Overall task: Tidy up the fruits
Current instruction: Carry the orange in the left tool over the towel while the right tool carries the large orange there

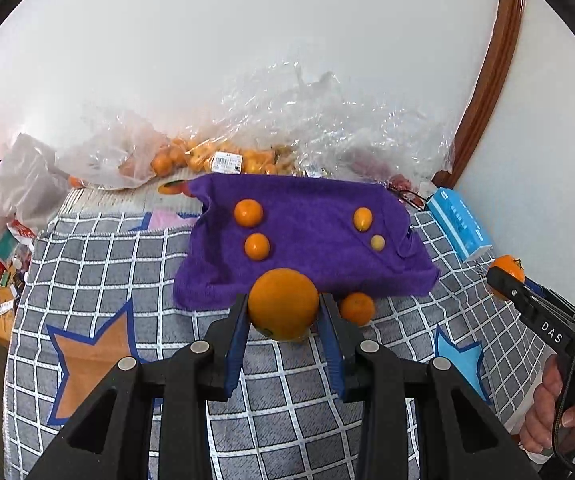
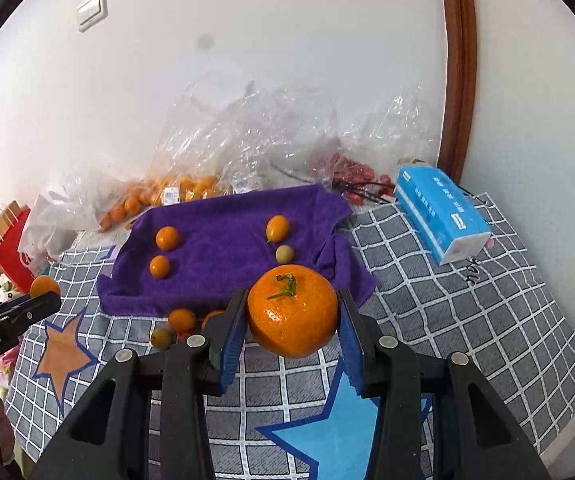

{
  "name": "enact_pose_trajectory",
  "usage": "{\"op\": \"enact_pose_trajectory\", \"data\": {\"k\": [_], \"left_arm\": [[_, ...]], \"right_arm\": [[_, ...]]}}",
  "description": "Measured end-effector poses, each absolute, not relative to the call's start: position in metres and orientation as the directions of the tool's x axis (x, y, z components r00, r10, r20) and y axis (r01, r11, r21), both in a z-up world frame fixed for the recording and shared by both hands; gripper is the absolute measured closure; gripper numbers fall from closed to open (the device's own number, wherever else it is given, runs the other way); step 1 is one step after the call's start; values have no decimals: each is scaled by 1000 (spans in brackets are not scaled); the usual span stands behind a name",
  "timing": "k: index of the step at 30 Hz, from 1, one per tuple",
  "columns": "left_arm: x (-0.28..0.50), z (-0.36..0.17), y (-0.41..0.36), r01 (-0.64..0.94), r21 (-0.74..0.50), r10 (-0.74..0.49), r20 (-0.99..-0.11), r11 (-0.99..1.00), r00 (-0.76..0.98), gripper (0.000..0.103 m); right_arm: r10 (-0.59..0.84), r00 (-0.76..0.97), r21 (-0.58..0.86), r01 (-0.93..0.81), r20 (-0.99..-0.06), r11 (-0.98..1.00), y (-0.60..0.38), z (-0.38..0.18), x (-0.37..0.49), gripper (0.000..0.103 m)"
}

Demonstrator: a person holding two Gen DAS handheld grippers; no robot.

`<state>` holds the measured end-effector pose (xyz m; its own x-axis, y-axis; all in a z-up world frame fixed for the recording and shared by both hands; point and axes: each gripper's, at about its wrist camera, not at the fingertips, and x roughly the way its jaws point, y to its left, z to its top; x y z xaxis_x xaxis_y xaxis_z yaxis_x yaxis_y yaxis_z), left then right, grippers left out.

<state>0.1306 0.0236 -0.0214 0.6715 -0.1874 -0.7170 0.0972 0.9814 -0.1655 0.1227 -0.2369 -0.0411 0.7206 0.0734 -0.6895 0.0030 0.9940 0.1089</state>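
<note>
Gripping: left tongs (image 1: 283,312) clamp orange (image 1: 283,304) | right tongs (image 2: 292,316) clamp tangerine (image 2: 292,310) | checked cloth (image 2: 447,300), white wall (image 2: 247,40)

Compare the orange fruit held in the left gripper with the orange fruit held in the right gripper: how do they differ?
The smooth orange fruit in the left gripper shows no stalk, while the glossy stemmed mandarin in the right gripper shows a green stalk on top. The mandarin looks flatter, the other rounder. Both are orange and clamped between blue pads.
</note>
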Motion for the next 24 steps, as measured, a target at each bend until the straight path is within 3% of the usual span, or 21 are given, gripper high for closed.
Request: {"op": "enact_pose_trajectory", "data": {"k": [24], "left_arm": [[147, -20, 35, 107, -196, -215, -701, 975, 680, 70]], "right_arm": [[77, 709, 98, -11, -701, 995, -226, -41, 147, 60]]}}
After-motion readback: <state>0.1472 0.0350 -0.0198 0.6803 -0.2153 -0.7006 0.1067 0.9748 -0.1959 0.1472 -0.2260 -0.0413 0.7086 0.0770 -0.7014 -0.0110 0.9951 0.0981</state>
